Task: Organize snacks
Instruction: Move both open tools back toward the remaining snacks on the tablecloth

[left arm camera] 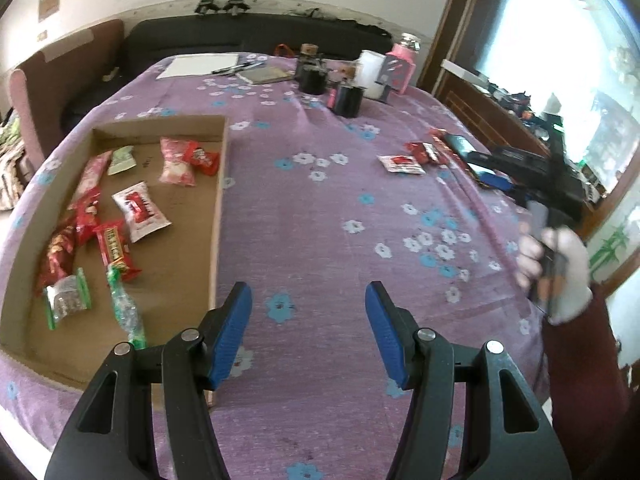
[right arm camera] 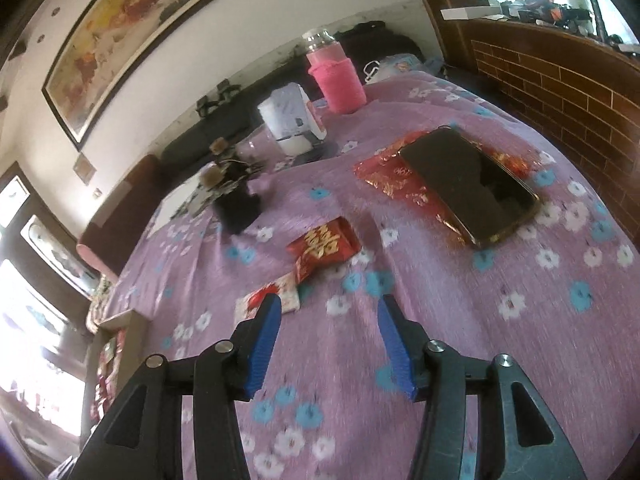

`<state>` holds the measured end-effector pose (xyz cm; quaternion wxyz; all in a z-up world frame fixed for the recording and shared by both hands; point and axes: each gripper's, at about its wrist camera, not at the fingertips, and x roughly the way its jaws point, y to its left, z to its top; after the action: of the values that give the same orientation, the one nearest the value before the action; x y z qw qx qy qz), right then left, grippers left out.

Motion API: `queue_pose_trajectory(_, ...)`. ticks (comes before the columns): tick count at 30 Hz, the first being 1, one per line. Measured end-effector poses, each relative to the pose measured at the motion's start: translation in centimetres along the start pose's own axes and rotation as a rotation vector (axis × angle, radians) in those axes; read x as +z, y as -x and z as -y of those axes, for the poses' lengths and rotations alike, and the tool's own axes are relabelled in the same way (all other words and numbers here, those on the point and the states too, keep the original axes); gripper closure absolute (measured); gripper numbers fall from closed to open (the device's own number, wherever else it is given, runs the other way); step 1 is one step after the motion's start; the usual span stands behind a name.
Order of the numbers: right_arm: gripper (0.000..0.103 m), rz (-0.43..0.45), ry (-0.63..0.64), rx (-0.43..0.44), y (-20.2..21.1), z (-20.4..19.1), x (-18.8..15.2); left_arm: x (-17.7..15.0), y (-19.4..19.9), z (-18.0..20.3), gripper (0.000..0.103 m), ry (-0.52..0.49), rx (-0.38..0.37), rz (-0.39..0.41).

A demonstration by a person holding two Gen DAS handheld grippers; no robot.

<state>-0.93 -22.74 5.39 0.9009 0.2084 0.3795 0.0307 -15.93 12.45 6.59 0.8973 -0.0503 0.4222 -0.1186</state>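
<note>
Hovering low over the cloth (left arm camera: 320, 208), our left gripper (left arm camera: 308, 296) has its blue pads spread wide with nothing between them, angled level and pointing across the table. Just to its left runs the right wall of the box (left arm camera: 219, 216), with the left finger's base overlapping that wall's near corner. Snacks (left arm camera: 100, 232) lie scattered inside the box along its left and middle, and bare cardboard shows by the right wall.

Our right gripper (right arm camera: 326, 304) is tilted down toward the cloth (right arm camera: 400, 360), pads also spread apart and holding nothing. Its left pad (right arm camera: 264, 340) overlaps the corner of a white packet (right arm camera: 280, 300); whether they touch, we cannot tell. A red packet (right arm camera: 324, 246) sits just beyond, touching the white one. Farther right a phone (right arm camera: 468, 184) lies on a red-and-gold wrapper (right arm camera: 396, 178), well apart from our fingers.

From the left view, our gloved right hand (left arm camera: 560, 268) grips its handle at the table's right edge. A broad stretch of cloth lies between the box and the loose packets.
</note>
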Motion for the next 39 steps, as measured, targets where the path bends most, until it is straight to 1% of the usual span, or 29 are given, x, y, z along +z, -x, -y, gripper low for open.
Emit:
queue_pose_trajectory(3,0.05,-0.012,-0.012,-0.024,-2.1,-0.3,0.8,0.0,0.1,0.8,0.045,-0.036,-0.018,0.01)
queue_pose_trajectory(8,0.05,-0.049,-0.029,-0.034,-4.6,-0.8,0.8,0.0,-0.3,1.8,0.045,-0.089,-0.019,0.01)
queue_pose_trajectory(14,0.05,-0.088,0.021,-0.031,-6.3,-2.8,0.4,-0.2,-1.5,2.3,0.045,-0.087,-0.04,-0.029)
queue_pose_trajectory(16,0.05,-0.1,0.056,-0.026,-7.0,-4.0,0.3,-0.3,-1.6,2.3,0.045,-0.081,-0.039,-0.035)
queue_pose_trajectory(19,0.053,-0.125,0.115,-0.036,-8.4,-5.8,0.3,-0.3,-1.6,2.2,0.045,-0.073,-0.034,-0.037)
queue_pose_trajectory(21,0.061,-0.126,0.153,-0.061,-9.2,-6.9,0.1,-0.4,-1.6,2.1,0.045,-0.068,-0.032,-0.04)
queue_pose_trajectory(24,0.066,-0.139,0.22,-0.066,-9.9,-8.2,-0.6,-0.5,-1.6,2.0,0.045,-0.061,-0.037,-0.045)
queue_pose_trajectory(25,0.068,-0.139,0.244,-0.054,-9.8,-8.6,-0.9,-0.5,-1.6,1.9,0.045,-0.057,-0.039,-0.048)
queue_pose_trajectory(26,0.073,-0.147,0.265,-0.04,-9.8,-9.0,-1.1,-0.5,-1.8,1.8,0.045,-0.05,-0.041,-0.052)
queue_pose_trajectory(29,0.074,-0.193,0.311,0.048,-9.6,-9.8,-2.1,-0.5,-2.2,1.6,0.045,-0.024,-0.06,-0.07)
queue_pose_trajectory(30,0.073,-0.222,0.319,0.109,-9.6,-9.9,-2.4,-0.6,-2.3,1.6,0.045,-0.018,-0.069,-0.077)
queue_pose_trajectory(32,0.073,-0.299,0.289,0.256,-9.7,-9.6,-2.6,-0.7,-2.5,1.7,0.045,-0.014,-0.079,-0.084)
queue_pose_trajectory(33,0.073,-0.305,0.257,0.302,-9.5,-9.1,-2.4,-0.7,-2.5,1.7,0.045,-0.013,-0.086,-0.087)
queue_pose_trajectory(34,0.073,-0.278,0.226,0.311,-9.0,-8.4,-1.8,-0.8,-2.5,1.8,0.045,-0.012,-0.092,-0.088)
queue_pose_trajectory(35,0.073,-0.237,0.192,0.299,-8.5,-7.5,-1.1,-0.7,-2.6,1.8,0.045,-0.011,-0.098,-0.088)
queue_pose_trajectory(37,0.07,-0.127,0.088,0.24,-7.2,-5.1,0.8,-0.7,-2.6,1.7,0.045,-0.009,-0.113,-0.09)
queue_pose_trajectory(39,0.065,-0.047,-0.016,0.177,-6.0,-2.4,2.1,-0.5,-2.7,1.7,0.045,-0.002,-0.128,-0.097)
